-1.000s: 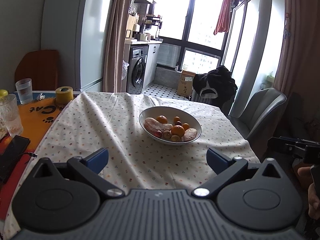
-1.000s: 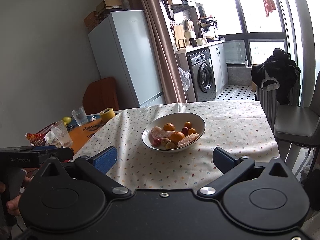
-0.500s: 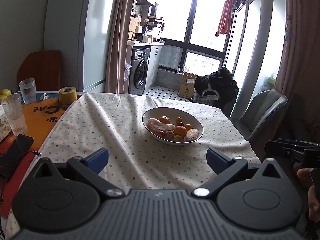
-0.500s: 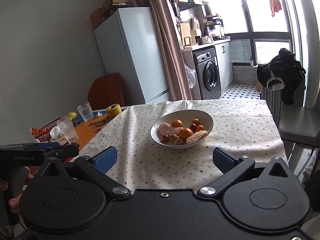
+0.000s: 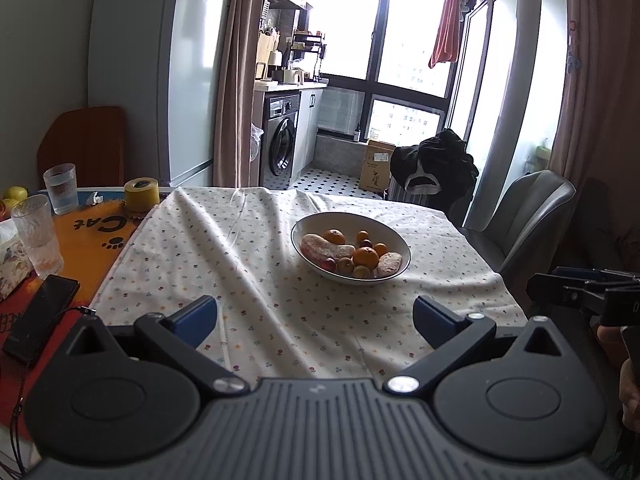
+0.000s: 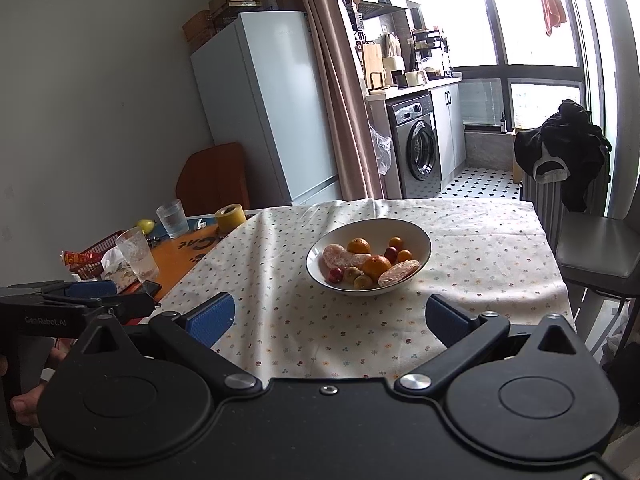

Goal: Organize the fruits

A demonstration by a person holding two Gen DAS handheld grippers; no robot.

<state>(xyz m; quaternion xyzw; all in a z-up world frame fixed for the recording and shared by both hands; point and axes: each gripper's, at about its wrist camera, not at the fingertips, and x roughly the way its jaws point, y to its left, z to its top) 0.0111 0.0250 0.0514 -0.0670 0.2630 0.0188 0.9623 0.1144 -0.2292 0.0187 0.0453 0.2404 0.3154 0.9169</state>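
2 peeled citrus pieces, soft and easily crushed, lie among firm small oranges in the bowl (image 5: 350, 248) at 12 o'clock on the bench (image 5: 256, 280). Left gripper (image 5: 314, 316) and right gripper (image 6: 328, 318) are held wide open, empty; a light grasp across an orange's middle is advised.

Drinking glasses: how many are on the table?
2. One glass holds water, at the far left beside the yellow tape roll; the other glass, textured, stands nearer. More may be hidden.

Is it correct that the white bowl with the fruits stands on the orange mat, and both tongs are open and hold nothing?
Not fully. The white bowl stands on the flowered tablecloth, not on the orange mat; the right wrist view shows it. Both tongs, left and right, are open and hold nothing.
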